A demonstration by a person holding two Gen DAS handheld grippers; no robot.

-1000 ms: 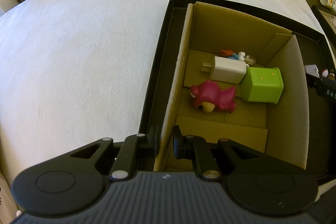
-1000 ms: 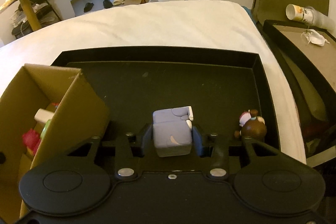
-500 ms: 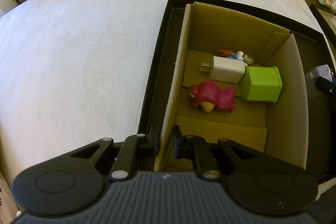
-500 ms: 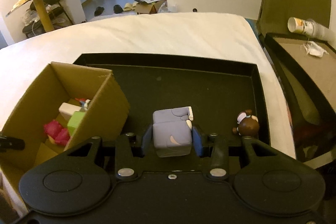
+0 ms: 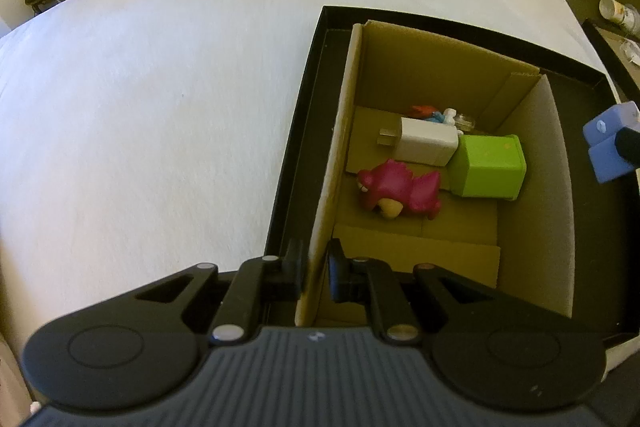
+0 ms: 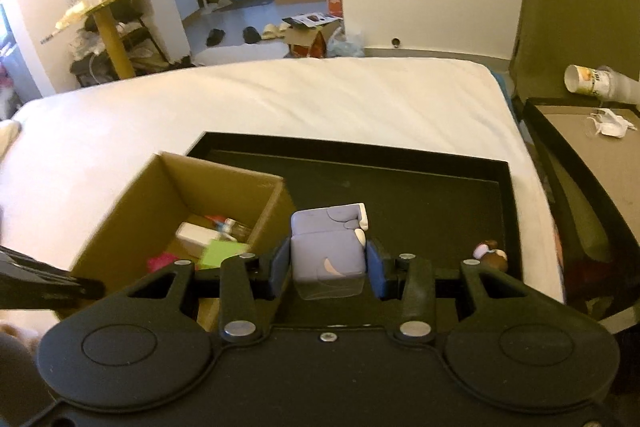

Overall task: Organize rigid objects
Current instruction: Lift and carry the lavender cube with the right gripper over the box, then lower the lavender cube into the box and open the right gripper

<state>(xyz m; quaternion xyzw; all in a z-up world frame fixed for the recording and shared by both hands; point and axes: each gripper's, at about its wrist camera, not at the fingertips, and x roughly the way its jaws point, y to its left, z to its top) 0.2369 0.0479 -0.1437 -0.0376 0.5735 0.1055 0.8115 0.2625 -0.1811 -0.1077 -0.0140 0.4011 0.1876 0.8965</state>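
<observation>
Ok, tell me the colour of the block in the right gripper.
The block is pale purple with small white marks, clearest in the right wrist view.

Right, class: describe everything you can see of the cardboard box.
The cardboard box is plain brown corrugated card, open-topped, upright inside the black tray. The left claw pinches its near-left wall. Inside lie a pink toy, a white charger, a green cube and small bits.

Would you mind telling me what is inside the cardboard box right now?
The cardboard box holds a pink plush toy, a white charger and a green cube. Small red, blue and white items sit partly hidden behind the charger.
</observation>
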